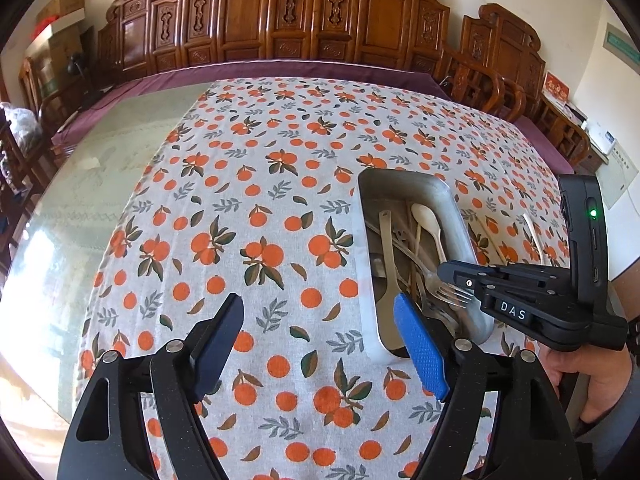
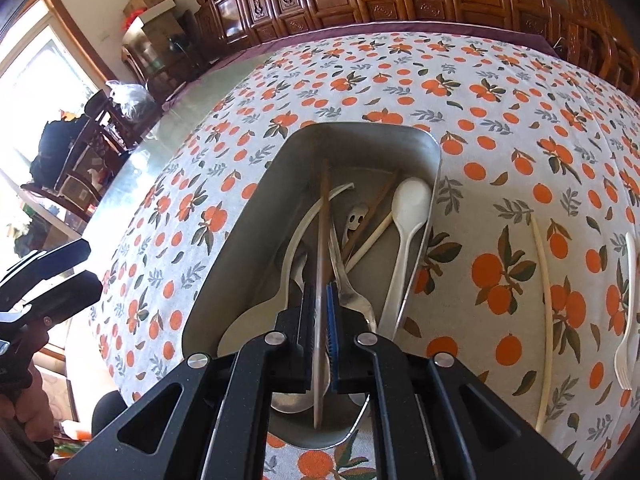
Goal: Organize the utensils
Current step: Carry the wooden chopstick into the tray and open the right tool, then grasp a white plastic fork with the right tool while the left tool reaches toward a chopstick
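Observation:
A metal tray [image 2: 240, 236] on the orange-print tablecloth holds mixed utensils: a white plastic spoon [image 2: 404, 220], metal spoons, a fork and chopsticks. My right gripper [image 2: 320, 300] is over the tray's near end and is shut on a brown wooden chopstick [image 2: 322, 216] that points away along the tray. In the left wrist view the tray [image 1: 370, 184] is at right, with the right gripper [image 1: 444, 270] above it. My left gripper [image 1: 320, 316] is open and empty above the cloth, just left of the tray.
A cream chopstick [image 2: 544, 280] and a white plastic fork [image 2: 628, 340] lie on the cloth right of the tray. A glass tabletop [image 1: 88, 200] is bare to the left of the cloth. Carved wooden chairs [image 1: 280, 12] line the far side.

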The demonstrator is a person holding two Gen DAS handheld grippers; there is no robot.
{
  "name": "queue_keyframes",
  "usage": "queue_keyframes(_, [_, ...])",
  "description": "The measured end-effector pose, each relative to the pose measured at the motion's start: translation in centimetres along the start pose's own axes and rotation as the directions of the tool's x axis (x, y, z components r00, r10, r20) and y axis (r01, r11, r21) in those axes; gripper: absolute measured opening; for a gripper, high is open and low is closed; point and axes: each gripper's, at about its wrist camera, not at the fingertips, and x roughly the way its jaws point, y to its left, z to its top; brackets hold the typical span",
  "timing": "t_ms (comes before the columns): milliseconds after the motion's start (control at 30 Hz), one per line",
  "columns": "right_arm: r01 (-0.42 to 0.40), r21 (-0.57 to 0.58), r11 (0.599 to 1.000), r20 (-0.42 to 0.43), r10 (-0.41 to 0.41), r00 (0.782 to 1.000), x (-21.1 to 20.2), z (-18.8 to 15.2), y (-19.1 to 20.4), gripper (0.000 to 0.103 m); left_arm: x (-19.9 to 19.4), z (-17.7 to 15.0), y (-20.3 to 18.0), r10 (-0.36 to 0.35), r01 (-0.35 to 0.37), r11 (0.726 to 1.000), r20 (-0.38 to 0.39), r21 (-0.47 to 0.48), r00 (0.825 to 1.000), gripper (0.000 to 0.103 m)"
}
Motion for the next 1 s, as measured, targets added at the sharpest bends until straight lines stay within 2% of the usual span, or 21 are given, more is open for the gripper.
queue_keyframes(133, [-0.01, -0.02, 1.0, 0.026, 0.01, 1.0, -1.2, -0.3, -0.3, 0.01, 0.0, 0.1, -0.6, -0.003, 0.003, 1.0, 0.001, 0.01, 1.0, 0.074])
queue_keyframes(367, [0.036, -0.07, 0.997, 0.099, -0.029, 0.995, -5.4, -1.5, -2.4, 0.01, 0.0, 0.4, -2.7, -0.016, 0.016, 0.999, 0.007, 0.038, 1.0, 0.074])
queue_keyframes(633, [0.132, -0.061, 0.989, 0.147, -0.122, 0.982, -10.1, -3.1, -7.7, 0.01, 0.5, 0.8, -6.0, -0.049, 0.048, 0.997, 0.006, 0.066, 0.999, 0.074])
queue_keyframes(800, [0.181, 0.002, 0.984, 0.167, -0.178, 0.97, -12.3, -3.8, -12.1, 0.01, 1.2, 1.1, -8.5, -0.074, 0.074, 0.993, 0.0, 0.094, 0.997, 0.075])
queue_keyframes(900, [0.202, 0.035, 0.979, 0.169, -0.204, 0.964, -13.1, -4.1, -14.5, 0.017, 1.6, 1.3, -10.2, -0.089, 0.089, 0.99, -0.005, 0.11, 0.996, 0.075])
queue_keyframes(1000, [0.226, 0.046, 0.973, 0.16, -0.23, 0.96, -13.4, -4.3, -16.2, 0.017, 2.0, 1.5, -11.8, -0.101, 0.102, 0.986, -0.01, 0.13, 0.995, 0.075])
